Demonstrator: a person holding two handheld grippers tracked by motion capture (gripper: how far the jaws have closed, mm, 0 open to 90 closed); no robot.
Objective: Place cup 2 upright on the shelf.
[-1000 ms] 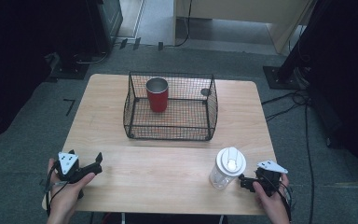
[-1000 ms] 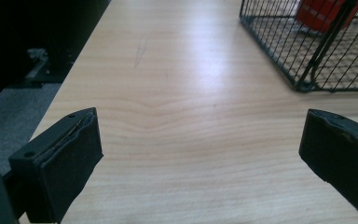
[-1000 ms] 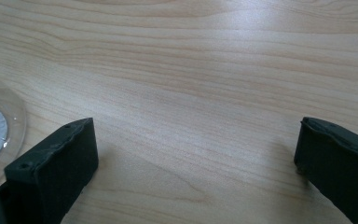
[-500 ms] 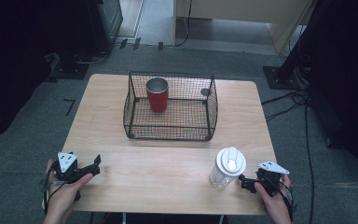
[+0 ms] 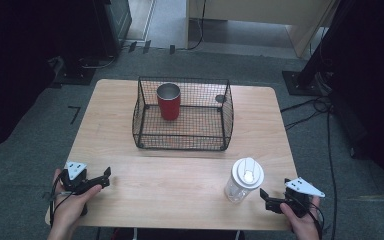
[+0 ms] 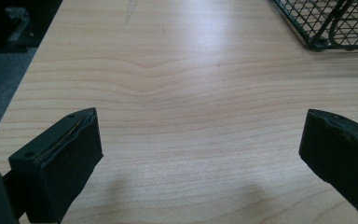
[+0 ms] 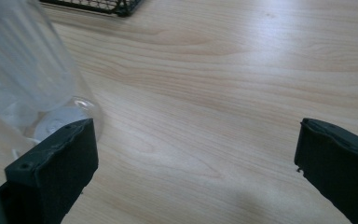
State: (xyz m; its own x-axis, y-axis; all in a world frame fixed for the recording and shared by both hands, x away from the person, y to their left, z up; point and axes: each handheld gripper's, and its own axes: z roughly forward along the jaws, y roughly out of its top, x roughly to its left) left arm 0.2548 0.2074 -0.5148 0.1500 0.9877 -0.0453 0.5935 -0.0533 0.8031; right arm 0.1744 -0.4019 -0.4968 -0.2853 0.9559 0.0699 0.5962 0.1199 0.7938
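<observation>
I see both tools spread wide, gripping nothing: left tool (image 5: 105, 177) over bare counter (image 5: 180, 175). Right tool (image 5: 270, 200) sits just beside the clear bottle (image 5: 243, 180), upright near the counter's front right.

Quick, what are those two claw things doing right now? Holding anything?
Left gripper: open, holding nothing.
Right gripper: open, holding nothing, beside the clear bottle.

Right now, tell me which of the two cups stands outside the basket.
The clear cup with the white lid: it stands on the bare table just left of the right tongs. The red cup stands inside the wire basket.
</observation>
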